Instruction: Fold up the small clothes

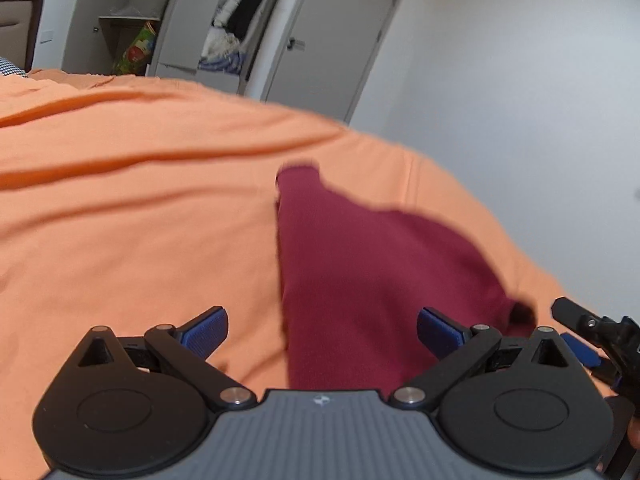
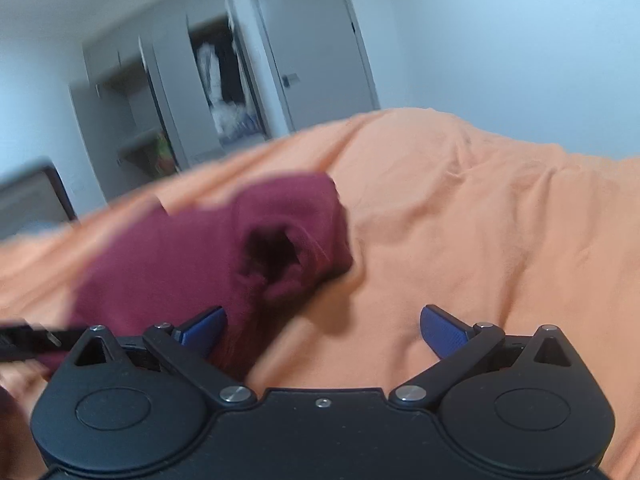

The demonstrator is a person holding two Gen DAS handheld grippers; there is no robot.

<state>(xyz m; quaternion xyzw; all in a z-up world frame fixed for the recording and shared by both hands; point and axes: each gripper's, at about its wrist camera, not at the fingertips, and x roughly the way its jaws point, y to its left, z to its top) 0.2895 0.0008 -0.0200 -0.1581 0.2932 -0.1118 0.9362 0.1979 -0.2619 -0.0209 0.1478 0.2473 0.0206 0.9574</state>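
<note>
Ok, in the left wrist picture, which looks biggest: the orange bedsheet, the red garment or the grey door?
1. Orange bedsheet
2. Red garment
3. Grey door, though it stands far back, so it only looks smallest.

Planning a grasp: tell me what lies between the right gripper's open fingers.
Right wrist view: mostly bare orange bedsheet between the right gripper fingers; the maroon garment overlaps the left finger.

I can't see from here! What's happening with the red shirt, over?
Both hand-held grippers, left and right, open, empty. Red shirt lying rumpled on orange sheet. Nothing in the way.
</note>
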